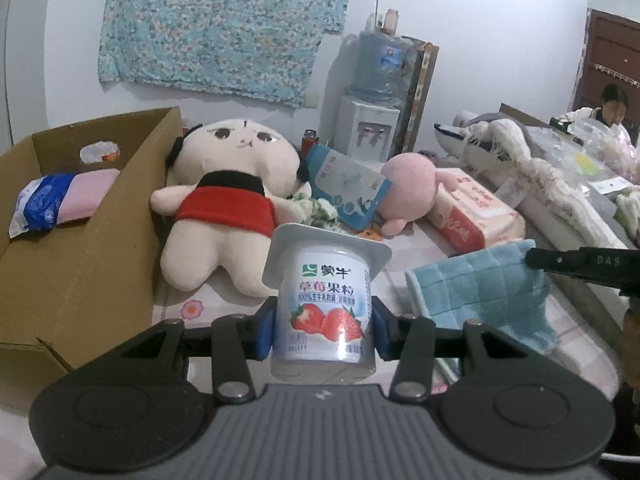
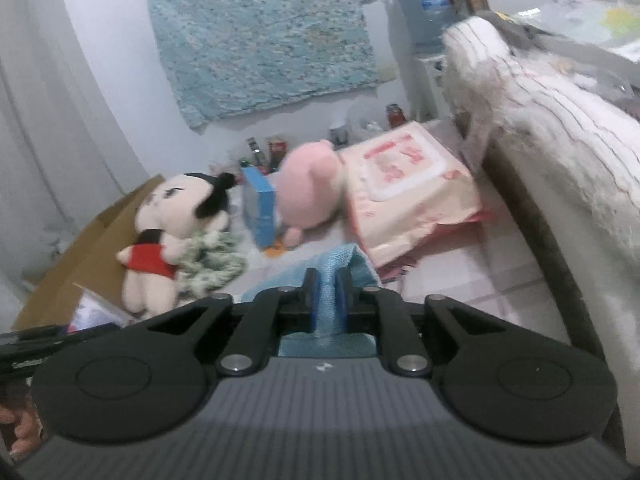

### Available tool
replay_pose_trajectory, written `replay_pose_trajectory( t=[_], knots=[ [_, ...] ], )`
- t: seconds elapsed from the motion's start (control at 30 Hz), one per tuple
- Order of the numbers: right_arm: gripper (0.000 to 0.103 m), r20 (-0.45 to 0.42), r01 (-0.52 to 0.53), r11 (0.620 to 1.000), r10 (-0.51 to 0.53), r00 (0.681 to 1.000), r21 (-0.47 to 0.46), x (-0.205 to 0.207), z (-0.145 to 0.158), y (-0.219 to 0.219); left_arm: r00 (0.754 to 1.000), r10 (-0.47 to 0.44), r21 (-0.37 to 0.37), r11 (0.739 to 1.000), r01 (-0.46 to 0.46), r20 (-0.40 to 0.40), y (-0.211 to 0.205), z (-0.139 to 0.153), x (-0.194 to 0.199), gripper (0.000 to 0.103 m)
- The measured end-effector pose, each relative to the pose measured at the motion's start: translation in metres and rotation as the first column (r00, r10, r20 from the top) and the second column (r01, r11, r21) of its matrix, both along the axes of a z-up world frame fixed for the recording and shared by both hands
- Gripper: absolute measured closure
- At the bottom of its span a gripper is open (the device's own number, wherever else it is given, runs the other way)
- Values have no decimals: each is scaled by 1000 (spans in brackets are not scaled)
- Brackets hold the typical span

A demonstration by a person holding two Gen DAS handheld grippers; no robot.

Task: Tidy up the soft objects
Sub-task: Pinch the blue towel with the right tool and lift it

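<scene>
Gripping the yogurt cup (image 1: 326,304) upright, the left tool (image 1: 324,330) is positioned beside the cardboard box (image 1: 92,248), which lies to its left. The blue towel (image 2: 330,292) is pinched in the near-closed right tool (image 2: 328,300), farther from the box.

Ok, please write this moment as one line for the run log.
left gripper: shut on yogurt cup | right gripper: shut on blue towel | cardboard box: holds pink pack
</scene>
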State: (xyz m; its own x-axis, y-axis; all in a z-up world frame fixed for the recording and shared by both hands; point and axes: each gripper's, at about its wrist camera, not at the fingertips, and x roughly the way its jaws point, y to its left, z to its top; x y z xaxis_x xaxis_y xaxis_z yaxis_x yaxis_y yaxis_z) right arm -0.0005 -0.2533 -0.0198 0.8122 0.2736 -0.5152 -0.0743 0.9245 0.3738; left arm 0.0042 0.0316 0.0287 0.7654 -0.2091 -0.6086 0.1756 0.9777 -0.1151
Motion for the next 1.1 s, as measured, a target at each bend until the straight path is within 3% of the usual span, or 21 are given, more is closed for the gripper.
replay_pose_trajectory(
  t=[0.07,0.23,0.3,0.4,0.5,0.57,0.63,0.73,0.93,1.1],
  knots=[
    [86,-21,25,999,-25,999,-28,7,-8,-6,1000,7,-8,1000,-8,-15,1,-6,5,55],
    [53,-78,74,997,-75,994,-21,25,-20,-22,999,9,-8,1000,-10,-46,4,-26,17,55],
    [47,-120,9,1000,-10,993,-15,40,-25,-22,998,16,-1,1000,-16,-68,6,-34,23,55],
    [42,-164,12,997,-26,986,-81,57,-34,-13,994,30,-28,999,-34,-109,10,-42,30,55],
    [40,-129,-10,992,-6,992,-123,65,-41,1,994,67,-30,997,-70,-84,11,-41,27,55],
    [45,-119,-21,986,1,993,-168,67,-43,11,994,100,-2,995,-100,-53,11,-37,25,55],
    [71,-119,-37,987,18,993,-155,69,-43,15,994,107,-9,994,-107,-39,13,-34,23,55],
    [93,-117,-16,987,-3,993,-161,69,-46,18,994,106,-26,994,-107,-38,13,-33,22,55],
    [97,-121,71,991,-85,989,-117,43,-42,21,997,79,27,997,-78,-20,3,-33,18,55],
    [98,31,145,987,-143,989,-72,-7,-17,19,995,71,84,993,-76,67,-3,-17,-2,55]
  ],
)
